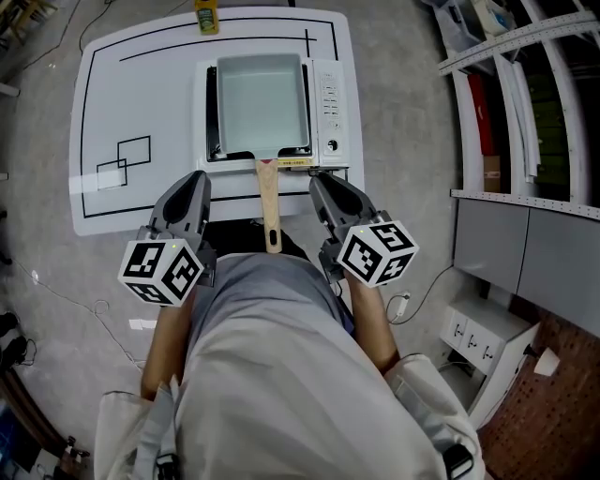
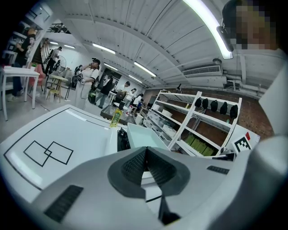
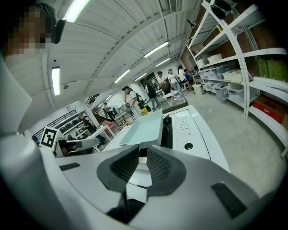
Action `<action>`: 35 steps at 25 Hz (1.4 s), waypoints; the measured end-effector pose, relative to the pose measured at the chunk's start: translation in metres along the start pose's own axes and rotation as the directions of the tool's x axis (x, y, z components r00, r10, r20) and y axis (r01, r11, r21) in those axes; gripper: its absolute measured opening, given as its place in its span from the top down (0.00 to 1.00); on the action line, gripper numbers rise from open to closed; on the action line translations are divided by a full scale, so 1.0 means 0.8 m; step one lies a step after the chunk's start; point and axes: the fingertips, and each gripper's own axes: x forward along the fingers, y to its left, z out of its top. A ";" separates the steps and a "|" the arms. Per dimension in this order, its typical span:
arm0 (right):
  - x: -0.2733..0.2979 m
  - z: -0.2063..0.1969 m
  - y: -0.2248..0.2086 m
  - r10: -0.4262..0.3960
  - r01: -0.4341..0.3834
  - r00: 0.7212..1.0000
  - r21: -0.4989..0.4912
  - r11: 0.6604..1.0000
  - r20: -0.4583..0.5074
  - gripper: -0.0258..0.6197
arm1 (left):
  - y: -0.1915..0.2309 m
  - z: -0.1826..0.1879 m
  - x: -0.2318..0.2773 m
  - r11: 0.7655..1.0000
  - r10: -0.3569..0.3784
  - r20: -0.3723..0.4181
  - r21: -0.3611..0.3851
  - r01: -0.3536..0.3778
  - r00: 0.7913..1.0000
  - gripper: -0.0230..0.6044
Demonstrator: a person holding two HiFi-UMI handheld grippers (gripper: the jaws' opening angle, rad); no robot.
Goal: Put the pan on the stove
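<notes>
The pan [image 1: 260, 101] is seen on top of the stove [image 1: 330, 103]. The pan is pale blue and has four straight sides. Its wooden handle [image 1: 270, 206] is pointed back at the person and is stuck out past the near edge of the table [image 1: 122, 94]. The stove is set on the right half of the white table, close to the near edge. A yellow bottle [image 1: 206, 16] is stood at the far edge. Two black squares [image 1: 124, 161] are drawn near the left edge.

The left gripper [image 1: 194, 180] is held at the near edge, left of the handle and not touching it. In the left gripper view its jaws are pressed together, and nothing is held by them. The right gripper [image 1: 323, 183] is held on the other side of the handle. In the right gripper view a thin gap is left between its jaws, and nothing is held there.
</notes>
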 end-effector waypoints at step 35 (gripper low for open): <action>-0.009 0.015 -0.003 -0.088 0.075 0.995 -0.210 0.975 -0.054 0.95 | 0.003 0.003 0.008 0.999 0.026 -0.013 0.028 -0.026 1.000 0.96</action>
